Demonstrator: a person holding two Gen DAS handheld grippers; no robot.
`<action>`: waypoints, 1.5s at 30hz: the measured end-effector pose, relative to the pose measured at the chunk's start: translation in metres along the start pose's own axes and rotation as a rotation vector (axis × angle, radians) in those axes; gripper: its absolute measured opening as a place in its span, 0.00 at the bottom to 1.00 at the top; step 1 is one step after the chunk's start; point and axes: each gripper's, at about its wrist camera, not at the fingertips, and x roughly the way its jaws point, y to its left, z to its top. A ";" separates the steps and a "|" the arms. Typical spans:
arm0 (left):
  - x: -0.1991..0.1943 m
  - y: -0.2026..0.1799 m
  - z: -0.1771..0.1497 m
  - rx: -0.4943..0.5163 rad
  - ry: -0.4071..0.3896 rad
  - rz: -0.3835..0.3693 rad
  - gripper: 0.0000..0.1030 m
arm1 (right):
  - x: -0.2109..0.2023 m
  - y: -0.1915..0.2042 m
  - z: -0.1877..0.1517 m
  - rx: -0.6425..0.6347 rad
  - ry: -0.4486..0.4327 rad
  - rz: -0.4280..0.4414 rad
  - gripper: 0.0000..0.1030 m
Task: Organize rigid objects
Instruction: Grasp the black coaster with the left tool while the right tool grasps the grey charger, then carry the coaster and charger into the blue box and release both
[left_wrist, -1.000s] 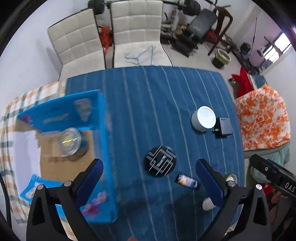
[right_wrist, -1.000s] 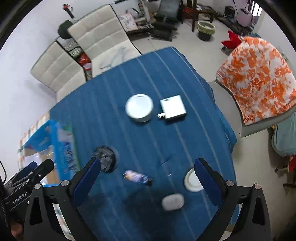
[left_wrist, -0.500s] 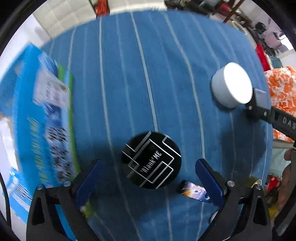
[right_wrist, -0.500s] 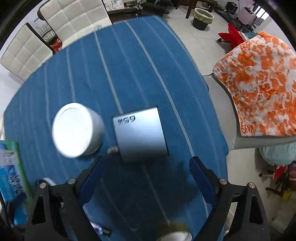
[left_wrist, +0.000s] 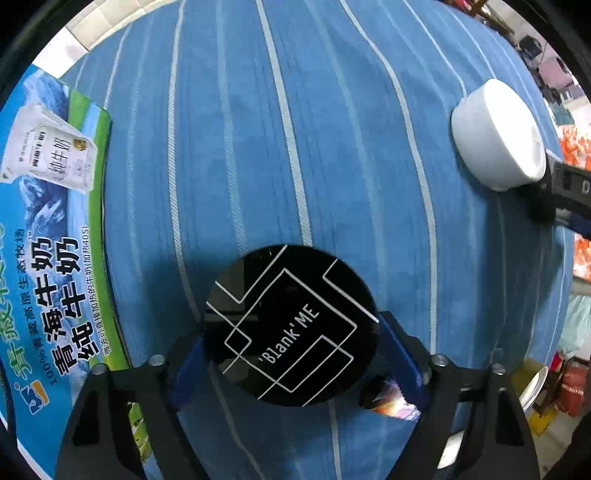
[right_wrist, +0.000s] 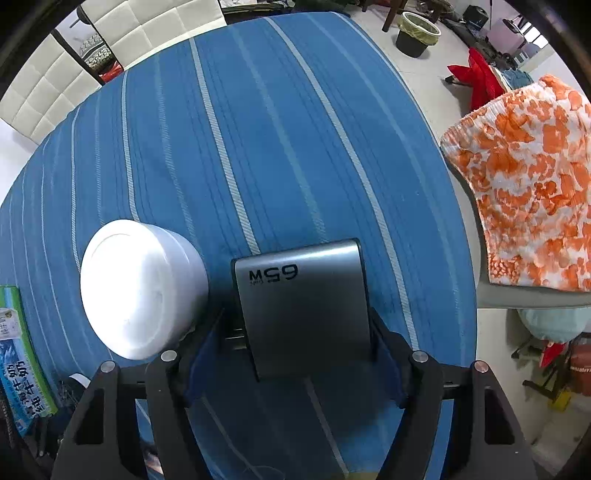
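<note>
Left gripper (left_wrist: 291, 354) is clamped on the black round disc (left_wrist: 291, 325), on the striped tablecloth (left_wrist: 258, 147) beside the blue milk carton box (left_wrist: 48, 258), whose interior is out of view. Right gripper (right_wrist: 295, 354) grips the grey charger block (right_wrist: 303, 302), with the closed white jar (right_wrist: 140, 288) just beside it.

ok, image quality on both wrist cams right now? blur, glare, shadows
Left wrist: sharp, heavy fisheye bulge; room reflections on the glossy black disc, gripper shadow on the blue cloth left of it. Right wrist: sharp; soft sheen across the grey charger, white jar near blown out, window top right overexposed.
</note>
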 end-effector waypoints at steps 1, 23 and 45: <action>-0.003 0.001 -0.002 -0.004 -0.009 -0.002 0.71 | -0.001 0.001 0.000 -0.002 0.002 -0.001 0.72; -0.074 -0.024 -0.055 0.125 -0.142 -0.013 0.71 | -0.047 -0.007 -0.096 -0.014 -0.060 0.025 0.71; -0.212 0.147 -0.130 0.078 -0.369 -0.084 0.71 | -0.197 0.108 -0.186 -0.120 -0.257 0.163 0.71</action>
